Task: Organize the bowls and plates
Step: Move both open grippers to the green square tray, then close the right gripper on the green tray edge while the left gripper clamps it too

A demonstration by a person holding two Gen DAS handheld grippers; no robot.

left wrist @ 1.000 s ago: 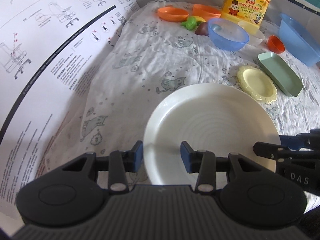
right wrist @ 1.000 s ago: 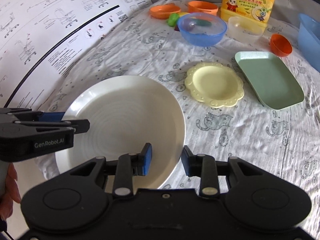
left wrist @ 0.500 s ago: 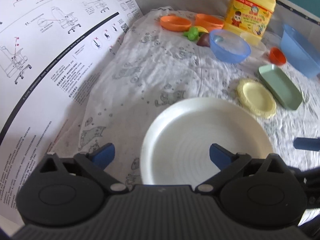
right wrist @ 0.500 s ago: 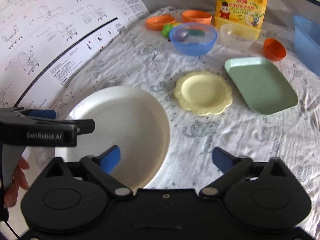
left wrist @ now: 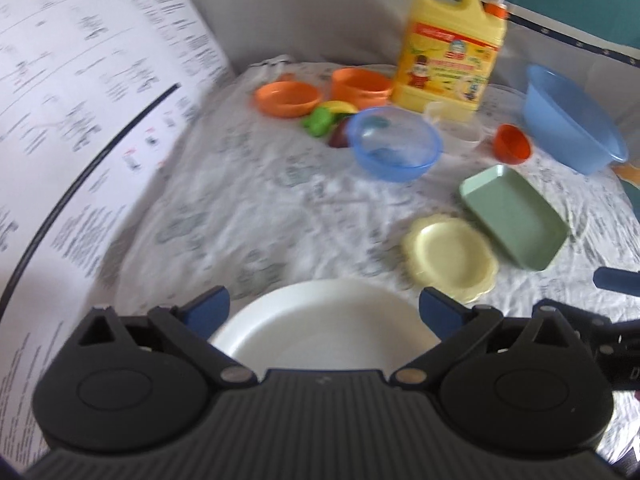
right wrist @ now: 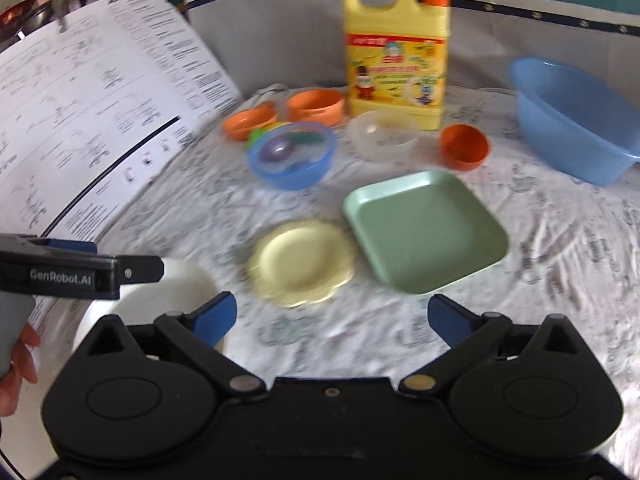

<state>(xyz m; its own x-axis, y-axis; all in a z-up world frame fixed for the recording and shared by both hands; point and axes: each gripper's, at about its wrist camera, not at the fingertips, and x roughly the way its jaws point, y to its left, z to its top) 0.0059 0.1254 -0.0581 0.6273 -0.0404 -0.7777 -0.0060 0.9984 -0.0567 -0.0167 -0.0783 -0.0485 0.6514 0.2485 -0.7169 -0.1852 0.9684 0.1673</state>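
Note:
A large white plate (left wrist: 324, 328) lies on the patterned cloth right below my left gripper (left wrist: 324, 312), which is open and empty above its near part. In the right wrist view the plate (right wrist: 180, 284) sits at the lower left, partly behind the left gripper. My right gripper (right wrist: 331, 318) is open and empty above bare cloth. A small yellow scalloped plate (right wrist: 302, 262) lies just ahead of it, beside a green rectangular plate (right wrist: 426, 232). Both also show in the left wrist view: the yellow plate (left wrist: 450, 260) and the green plate (left wrist: 514, 216).
At the back stand a blue bowl (right wrist: 292, 160) holding toy food, a clear bowl (right wrist: 382, 136), a small orange cup (right wrist: 464, 146), two orange bowls (right wrist: 316, 106), a yellow detergent jug (right wrist: 396, 48) and a big blue basin (right wrist: 572, 120). A printed sheet (right wrist: 80, 120) borders the left.
Both grippers opened, let go of the white plate and drew back and up. The plate now lies on the cloth.

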